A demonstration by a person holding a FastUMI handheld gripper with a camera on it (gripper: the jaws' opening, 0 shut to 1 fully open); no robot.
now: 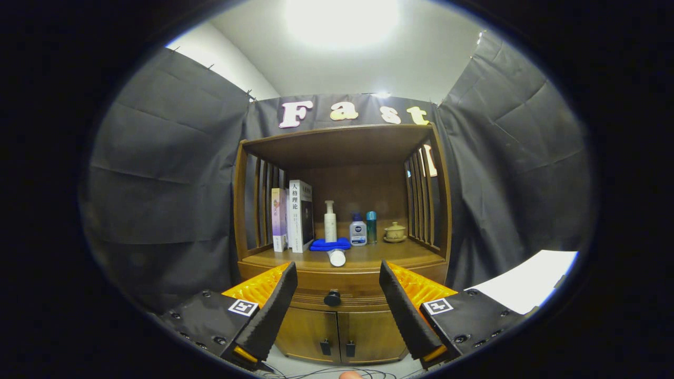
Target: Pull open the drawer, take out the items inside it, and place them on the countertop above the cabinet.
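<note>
On the brown wooden cabinet's countertop (400, 255), under its slatted shelf hood, two upright books (293, 221) stand at the left end, one with a purple-and-white spine and a taller white one beside it. Next comes a folded blue cloth (330, 244) with a white pump bottle (330, 222) standing on or just behind it, and a white tube (337, 257) lies in front of the cloth, its round end facing forward. Further right stand a small clear bottle with a blue cap (358, 230), a slim teal bottle (372, 227) and a tan lidded ceramic cup on a saucer (395, 231).

Below the countertop, the shut wooden drawer (350, 288) shows its round dark knob (332, 298), and beneath it are two closed cabinet doors (339, 337) with small dark handles.

The gripper (337, 295) is spread wide and holds nothing; the knob sits between its fingers and beyond them, untouched. To the right, a white flat surface (532, 281) lies beside the dark cloth wall.
</note>
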